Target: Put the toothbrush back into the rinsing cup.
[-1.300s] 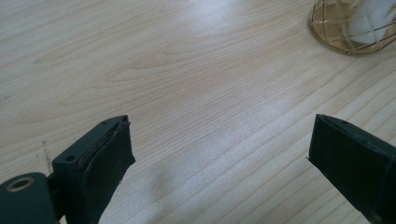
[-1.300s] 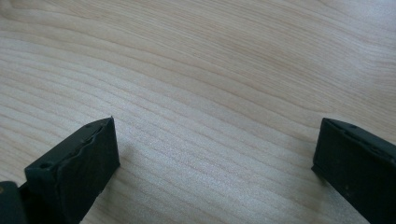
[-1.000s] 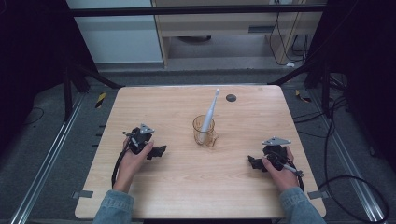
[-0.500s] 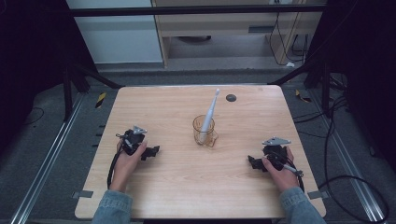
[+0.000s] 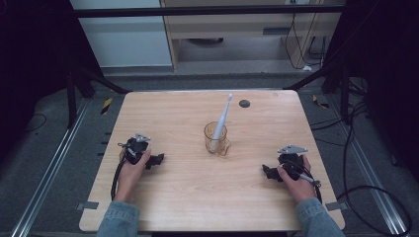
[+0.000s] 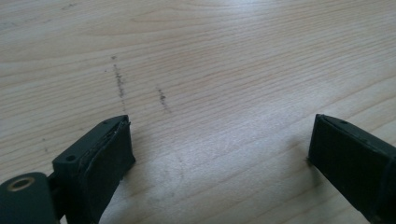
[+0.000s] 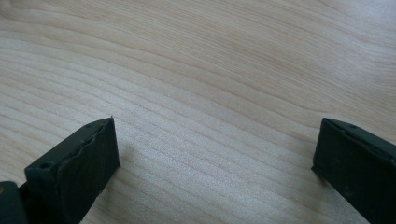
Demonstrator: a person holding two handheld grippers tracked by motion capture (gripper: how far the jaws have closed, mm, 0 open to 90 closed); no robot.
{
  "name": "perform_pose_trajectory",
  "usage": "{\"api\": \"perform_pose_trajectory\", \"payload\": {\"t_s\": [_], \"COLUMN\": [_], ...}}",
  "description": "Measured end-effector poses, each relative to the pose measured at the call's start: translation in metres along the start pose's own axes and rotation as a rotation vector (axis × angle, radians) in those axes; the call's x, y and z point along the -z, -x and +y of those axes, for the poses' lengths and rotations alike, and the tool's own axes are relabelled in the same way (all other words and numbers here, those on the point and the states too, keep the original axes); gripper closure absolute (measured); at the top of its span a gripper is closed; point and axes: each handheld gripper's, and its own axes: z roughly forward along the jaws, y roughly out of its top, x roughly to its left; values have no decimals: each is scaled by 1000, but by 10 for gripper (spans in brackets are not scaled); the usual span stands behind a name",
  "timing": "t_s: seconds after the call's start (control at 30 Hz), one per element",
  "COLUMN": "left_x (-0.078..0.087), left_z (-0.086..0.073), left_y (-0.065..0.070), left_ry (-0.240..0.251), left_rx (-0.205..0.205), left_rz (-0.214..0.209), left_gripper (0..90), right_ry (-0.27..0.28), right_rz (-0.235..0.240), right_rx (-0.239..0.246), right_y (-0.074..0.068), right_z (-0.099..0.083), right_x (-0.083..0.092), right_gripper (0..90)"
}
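- A wooden table [image 5: 188, 197] is viewed from above; an amber glass cup [image 5: 216, 138] is set near its centre, with a white toothbrush [image 5: 221, 118] stood in it, leaning towards the far edge
- The left gripper [image 5: 157, 160] is rested on the table, well apart from the cup; its jaws are spread wide over bare wood and nothing is held
- The right gripper [image 5: 268, 172] is rested near the table's right edge, likewise spread wide and empty
- A small dark round mark [image 5: 244, 103] is seen beyond the cup
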Motion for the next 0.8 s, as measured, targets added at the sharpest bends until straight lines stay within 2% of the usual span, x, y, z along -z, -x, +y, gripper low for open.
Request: {"api": "perform_pose_trajectory", "payload": {"t_s": [0.1,0.3,0.47,0.53,0.8], "left_x": [0,-1,-5,-7,-8], "left_z": [-1,-1,-2,-3,-3], "left_y": [-3,-5,-7,-8,-9], "left_ry": [1,10,32,56,56], "left_rx": [2,2,-3,0,1], "left_rz": [15,13,7,6,6], "left_gripper": [54,38,15,0,0], "right_ry": [0,0,1,1,1], "right_rz": [0,0,-1,-2,-3], "right_rx": [0,0,3,4,1], "right_y": [0,0,0,0,-1], "right_z": [0,0,-1,-1,-1], "right_x": [0,0,0,1,1], "right_gripper": [4,4,4,4,4]}}
